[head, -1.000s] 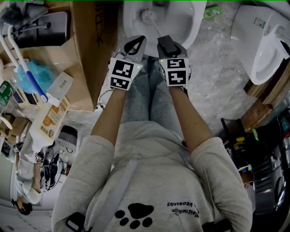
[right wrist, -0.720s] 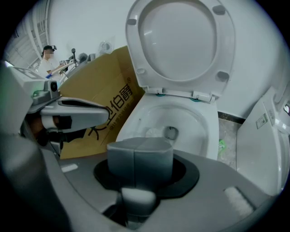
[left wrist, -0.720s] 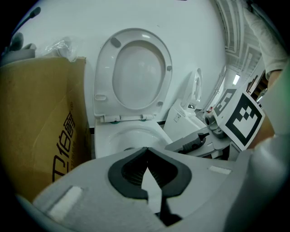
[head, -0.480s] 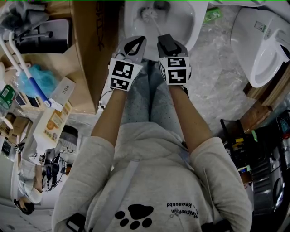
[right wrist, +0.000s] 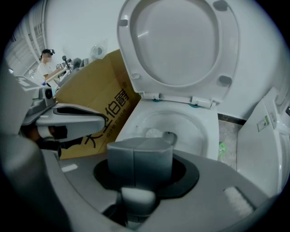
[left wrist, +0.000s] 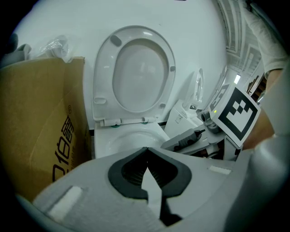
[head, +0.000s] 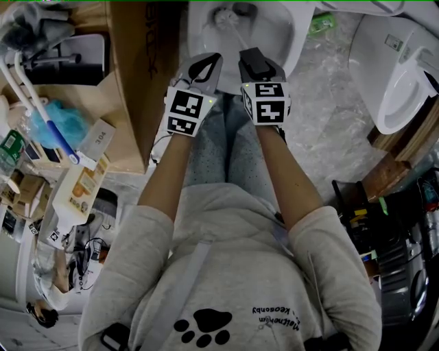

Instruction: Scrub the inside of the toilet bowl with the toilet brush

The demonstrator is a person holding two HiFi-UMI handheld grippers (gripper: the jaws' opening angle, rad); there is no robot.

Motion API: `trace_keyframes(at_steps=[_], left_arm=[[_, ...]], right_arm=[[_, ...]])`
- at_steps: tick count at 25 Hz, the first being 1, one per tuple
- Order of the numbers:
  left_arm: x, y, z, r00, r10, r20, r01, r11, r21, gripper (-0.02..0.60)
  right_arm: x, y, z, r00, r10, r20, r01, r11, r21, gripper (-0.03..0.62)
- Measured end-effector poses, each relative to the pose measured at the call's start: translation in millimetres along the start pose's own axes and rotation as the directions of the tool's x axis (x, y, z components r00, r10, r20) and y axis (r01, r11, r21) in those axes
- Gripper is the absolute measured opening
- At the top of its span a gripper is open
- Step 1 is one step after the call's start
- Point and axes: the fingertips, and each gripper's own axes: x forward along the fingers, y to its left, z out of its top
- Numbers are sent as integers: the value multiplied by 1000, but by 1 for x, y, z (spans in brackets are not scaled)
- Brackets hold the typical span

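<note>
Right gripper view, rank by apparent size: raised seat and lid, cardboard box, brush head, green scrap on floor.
1. raised seat and lid
2. cardboard box
3. brush head and green scrap: both tiny, too alike to rank.

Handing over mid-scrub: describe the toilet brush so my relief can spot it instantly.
Find the open toilet bowl beside the cardboard box. Inside it, near the drain, sits the toilet brush, its thin handle running back into the right tongs. It is the only pale, bristly head in the bowl.
</note>
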Motion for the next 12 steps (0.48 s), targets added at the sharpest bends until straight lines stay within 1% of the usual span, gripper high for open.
trace_keyframes(at_steps=[4, 12], left_arm=[[3, 1, 3, 1000, 3, 2, -3, 1000, 0, -2], [8, -1, 2, 1000, 1, -6, -1, 1000, 0, -2]], right_arm=[[1, -4, 9, 1000, 4, 10, -5, 1000, 10, 156], [3, -11, 12, 1000, -1, 23, 0, 1000, 30, 158]])
